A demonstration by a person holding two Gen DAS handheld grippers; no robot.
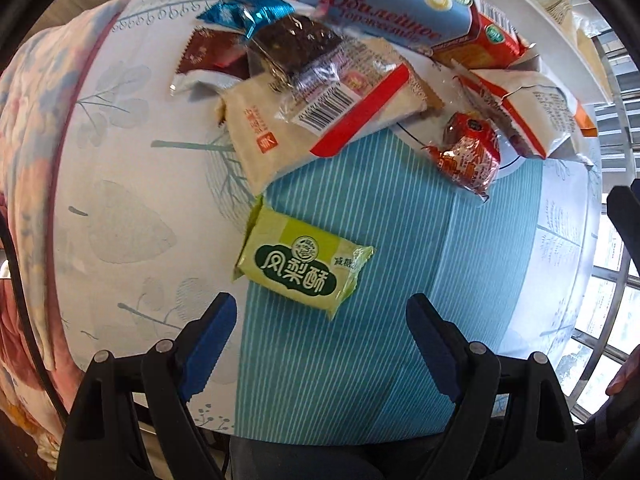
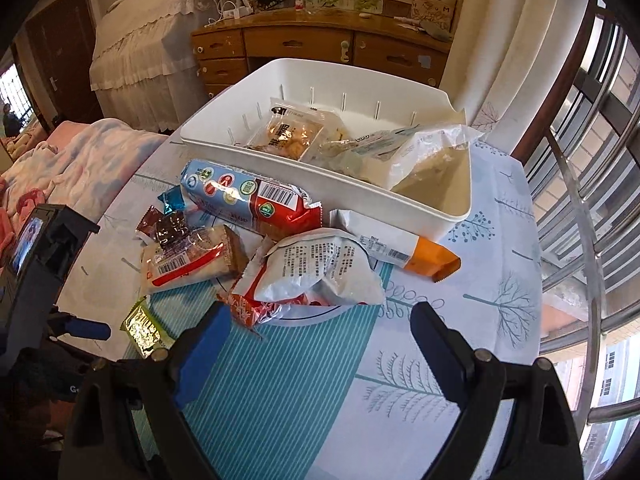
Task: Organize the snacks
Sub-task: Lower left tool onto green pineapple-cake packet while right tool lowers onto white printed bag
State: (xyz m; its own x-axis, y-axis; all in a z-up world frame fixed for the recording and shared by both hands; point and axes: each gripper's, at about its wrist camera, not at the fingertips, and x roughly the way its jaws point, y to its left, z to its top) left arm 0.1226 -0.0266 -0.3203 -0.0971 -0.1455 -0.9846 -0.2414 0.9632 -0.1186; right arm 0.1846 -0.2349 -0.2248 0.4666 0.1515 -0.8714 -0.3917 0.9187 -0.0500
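Your left gripper [image 1: 320, 320] hovers with its blue-padded fingers spread wide and nothing between them, just short of the small green foil pineapple-cake packet [image 1: 303, 263] that lies alone on the teal striped panel of the round printed tablecloth [image 1: 120, 200]. Your right gripper [image 2: 320, 338] is likewise spread apart and empty, over the same cloth near its front edge.

Past the green packet, toward the middle of the table, the snacks sit in a loose heap. The long blue-and-red biscuit roll with Cyrillic lettering [image 1: 400, 4] lies farthest back, beside the white plastic bin [image 2: 280, 156]. In front of it a cream wafer packet with a red stripe and barcode [image 1: 332, 108] carries a clear-wrapped dark chocolate square [image 1: 296, 44], with a shiny blue foil wrapper [image 1: 248, 12] just behind that. A crumpled red-orange foil sweet [image 1: 468, 152] lies to the side, touching a puffy white-and-red snack bag [image 2: 320, 272]. A white sachet with an orange end [image 2: 400, 248] rests against the bin's front wall.

Inside the bin, toward its back and right side, lie a clear bag of golden crackers [image 2: 288, 132] and pale plastic-wrapped packets [image 2: 400, 156].
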